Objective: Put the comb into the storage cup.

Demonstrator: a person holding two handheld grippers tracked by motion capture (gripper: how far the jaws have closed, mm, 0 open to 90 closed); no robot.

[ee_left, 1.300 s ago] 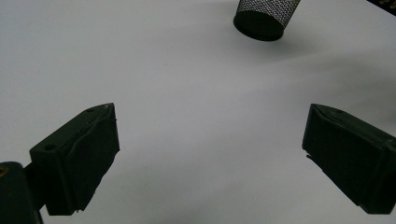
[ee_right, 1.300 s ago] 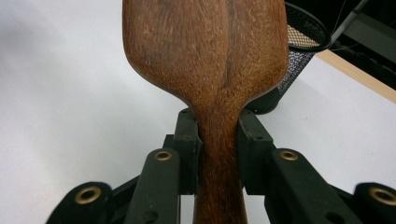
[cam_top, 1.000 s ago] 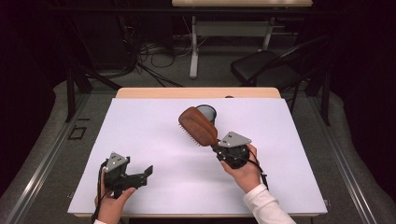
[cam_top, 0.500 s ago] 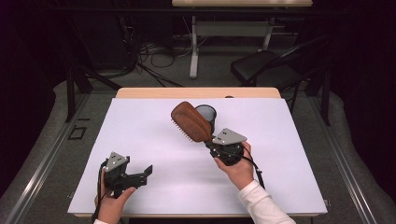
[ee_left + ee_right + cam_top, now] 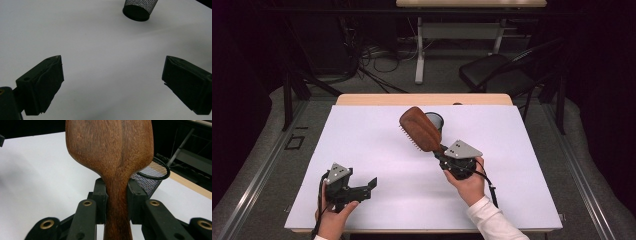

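My right gripper (image 5: 443, 151) is shut on the handle of a brown wooden hairbrush (image 5: 420, 129), which slants up and to the left above the white table, bristles facing down-left. In the right gripper view the jaws clamp the hairbrush's neck (image 5: 117, 195), and its broad wooden back fills the top. Just behind the brush head stands a black mesh cup (image 5: 435, 120), upright on the table; its rim (image 5: 156, 173) peeks out to the right of the brush. My left gripper (image 5: 371, 187) rests low at the table's front left, open and holding nothing (image 5: 112, 82).
The white table top (image 5: 377, 135) has a wooden strip along its far edge. Beyond it are a dark floor with cables, a table leg and a black chair (image 5: 497, 70). The mesh cup's base (image 5: 138, 8) stands far ahead of the left gripper.
The right hand has carried the hairbrush a little to the left, so its head now overlaps the mesh cup. The left gripper has stayed put.
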